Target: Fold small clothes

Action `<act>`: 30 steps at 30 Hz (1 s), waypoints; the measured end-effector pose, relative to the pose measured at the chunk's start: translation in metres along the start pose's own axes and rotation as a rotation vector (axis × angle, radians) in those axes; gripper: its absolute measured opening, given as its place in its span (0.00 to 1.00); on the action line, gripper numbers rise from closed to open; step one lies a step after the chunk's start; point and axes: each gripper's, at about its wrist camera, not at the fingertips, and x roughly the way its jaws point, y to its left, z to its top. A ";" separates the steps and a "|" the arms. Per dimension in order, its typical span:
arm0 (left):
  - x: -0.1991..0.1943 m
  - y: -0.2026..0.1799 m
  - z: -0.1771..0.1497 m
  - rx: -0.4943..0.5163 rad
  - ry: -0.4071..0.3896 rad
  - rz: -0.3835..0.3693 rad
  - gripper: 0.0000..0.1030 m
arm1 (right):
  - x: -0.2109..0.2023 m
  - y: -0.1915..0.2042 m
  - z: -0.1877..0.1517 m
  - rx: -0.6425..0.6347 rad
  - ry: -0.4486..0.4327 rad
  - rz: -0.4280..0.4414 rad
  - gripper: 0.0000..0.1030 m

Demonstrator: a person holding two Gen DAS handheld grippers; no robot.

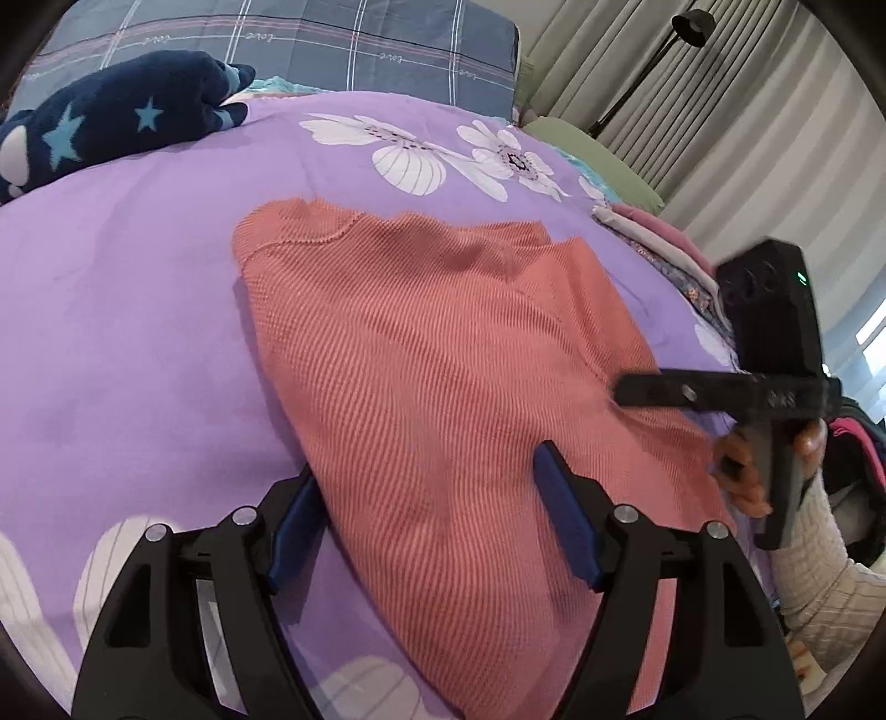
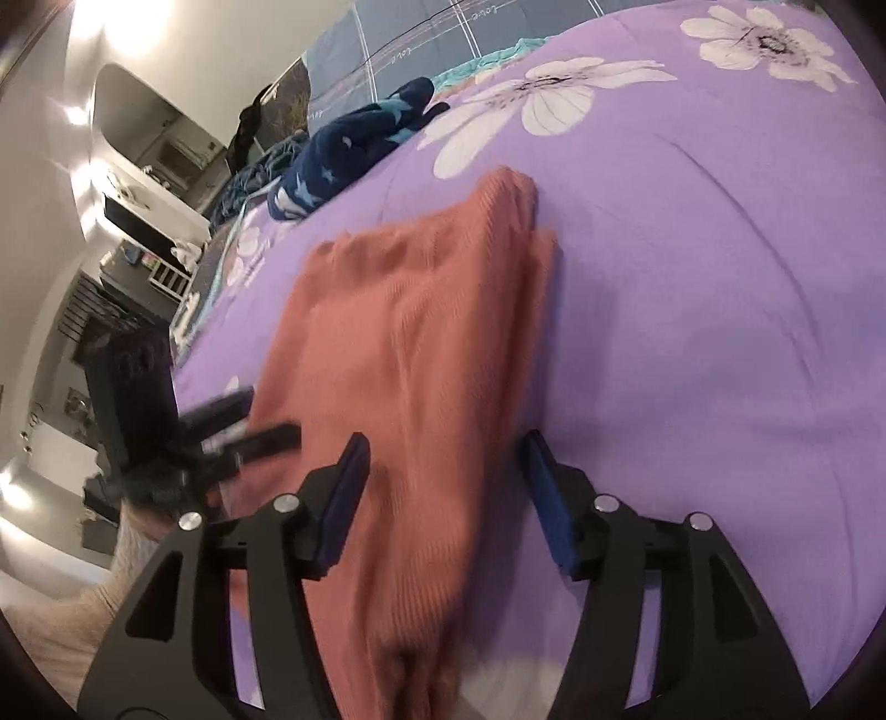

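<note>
- Salmon-pink ribbed knit garment (image 1: pixel 443 354) lies spread on the purple bedspread (image 1: pixel 127 310), which carries large white flower prints; its far edge looks doubled over, with a second layer showing near the top right corner.
- Left gripper (image 1: pixel 426 509) sits low over the near part of the garment with its jaws wide apart; the blue pads (image 1: pixel 565 515) hold nothing, one over the knit and the other at its left edge above the bedspread.
- Right gripper (image 2: pixel 443 498) likewise has its jaws spread wide and grips nothing; the garment's near end runs between the two fingers, though the right wrist view is blurred, so I cannot tell whether the pads touch the fabric.
- From the left wrist view the right gripper shows at the garment's right edge, its black finger lying across the cloth and the person's hand (image 1: pixel 742 471) wrapped around the handle.
- Dark blue plush item with light blue stars (image 1: pixel 122 122) rests at the far left of the bed, well apart from the garment.
- Plaid grey-blue bedding (image 1: pixel 310 44) sits beyond the bedspread's far edge.
- Folded clothes in pale and pink tones (image 1: pixel 659 232) are stacked at the bed's right edge, near pleated curtains (image 1: pixel 736 111).
</note>
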 end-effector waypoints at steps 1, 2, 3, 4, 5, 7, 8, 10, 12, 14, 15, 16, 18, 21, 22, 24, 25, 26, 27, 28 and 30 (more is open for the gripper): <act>0.001 0.001 0.002 -0.002 0.005 -0.006 0.71 | 0.004 0.000 0.007 0.000 -0.008 0.000 0.58; 0.002 0.001 0.004 -0.001 0.010 -0.008 0.71 | 0.008 0.001 0.012 -0.010 -0.015 -0.001 0.58; 0.004 0.000 0.006 0.002 0.014 -0.007 0.71 | 0.010 0.003 0.016 -0.027 -0.023 -0.003 0.57; 0.005 -0.001 0.008 0.006 0.016 -0.005 0.71 | 0.013 0.004 0.019 -0.041 -0.031 -0.004 0.52; 0.007 -0.001 0.010 0.010 0.016 -0.003 0.71 | 0.015 0.005 0.021 -0.050 -0.037 -0.004 0.46; 0.009 -0.003 0.013 0.017 0.011 0.004 0.71 | 0.021 0.004 0.022 -0.053 -0.043 -0.008 0.38; 0.010 -0.004 0.013 0.023 0.008 0.007 0.70 | 0.022 0.004 0.021 -0.061 -0.055 -0.006 0.36; 0.011 -0.006 0.014 0.040 -0.002 0.012 0.66 | 0.023 0.005 0.019 -0.077 -0.074 -0.008 0.33; 0.012 -0.008 0.015 0.056 -0.012 0.012 0.61 | 0.023 0.007 0.019 -0.090 -0.081 -0.016 0.29; 0.010 -0.013 0.015 0.080 -0.028 0.018 0.51 | 0.022 0.012 0.019 -0.104 -0.088 -0.031 0.24; 0.008 -0.015 0.014 0.092 -0.037 0.030 0.43 | 0.021 0.014 0.019 -0.114 -0.095 -0.041 0.23; 0.004 -0.021 0.014 0.125 -0.056 0.062 0.36 | 0.019 0.019 0.018 -0.126 -0.109 -0.052 0.21; -0.005 -0.036 0.014 0.188 -0.086 0.108 0.31 | 0.011 0.027 0.016 -0.141 -0.140 -0.060 0.20; -0.023 -0.055 0.016 0.230 -0.133 0.126 0.29 | -0.011 0.047 0.008 -0.178 -0.217 -0.072 0.19; -0.032 -0.064 0.017 0.243 -0.156 0.124 0.28 | -0.025 0.056 0.004 -0.197 -0.253 -0.079 0.19; -0.051 -0.086 0.020 0.272 -0.207 0.102 0.28 | -0.049 0.070 -0.005 -0.230 -0.316 -0.097 0.19; -0.057 -0.097 0.022 0.288 -0.225 0.089 0.28 | -0.068 0.079 -0.011 -0.251 -0.364 -0.112 0.19; -0.063 -0.110 0.025 0.309 -0.244 0.080 0.28 | -0.083 0.085 -0.015 -0.267 -0.404 -0.127 0.19; -0.068 -0.128 0.028 0.342 -0.270 0.075 0.28 | -0.101 0.090 -0.021 -0.278 -0.445 -0.144 0.19; -0.073 -0.146 0.032 0.375 -0.298 0.071 0.28 | -0.127 0.095 -0.027 -0.283 -0.504 -0.162 0.19; -0.080 -0.185 0.041 0.434 -0.342 0.050 0.28 | -0.158 0.098 -0.034 -0.284 -0.567 -0.190 0.19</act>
